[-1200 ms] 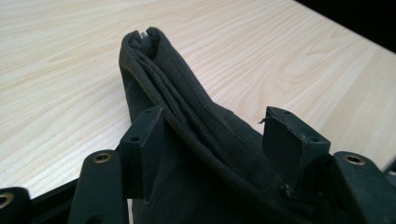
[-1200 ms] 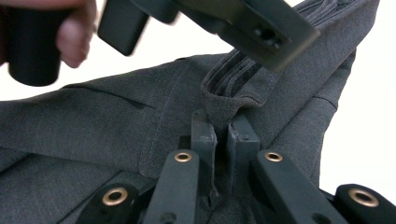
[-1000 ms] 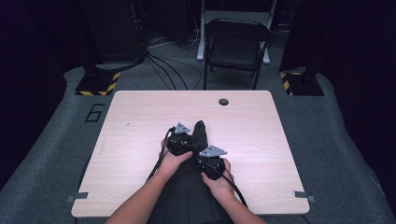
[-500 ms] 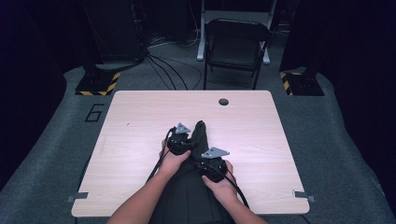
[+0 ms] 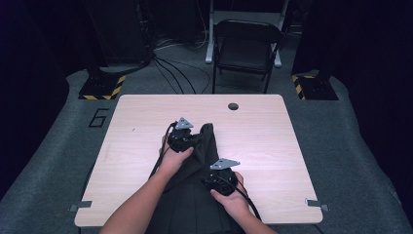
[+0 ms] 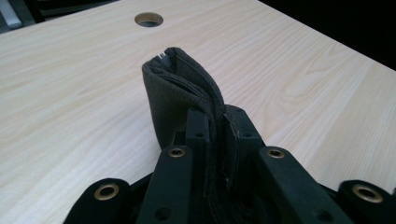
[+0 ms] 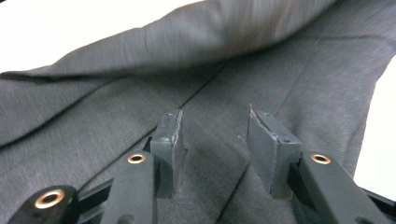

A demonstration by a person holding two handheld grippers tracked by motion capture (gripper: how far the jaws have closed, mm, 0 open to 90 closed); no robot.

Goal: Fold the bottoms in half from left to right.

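A dark grey garment [image 5: 202, 158] lies on the pale wooden table [image 5: 272, 131], running from the near edge to the middle. My left gripper [image 5: 186, 140] is at its far end. In the left gripper view the jaws [image 6: 217, 123] have just been closing and now pinch a thick folded edge of the cloth [image 6: 170, 81], which stands up above them. My right gripper [image 5: 219, 176] rests nearer the person on the garment. Its jaws [image 7: 215, 137] have just been opening and stand apart over the flat cloth [image 7: 233, 70], pads not pressing on it.
A round cable hole [image 5: 233, 106] sits near the table's far edge, also seen from the left gripper [image 6: 148, 19]. A black folding chair [image 5: 246, 46] stands behind the table. Cables and striped stand bases [image 5: 102, 87] lie on the grey floor.
The left hand has risen slightly with the garment's far end, which now stands up a little. The right hand has stayed almost in place.
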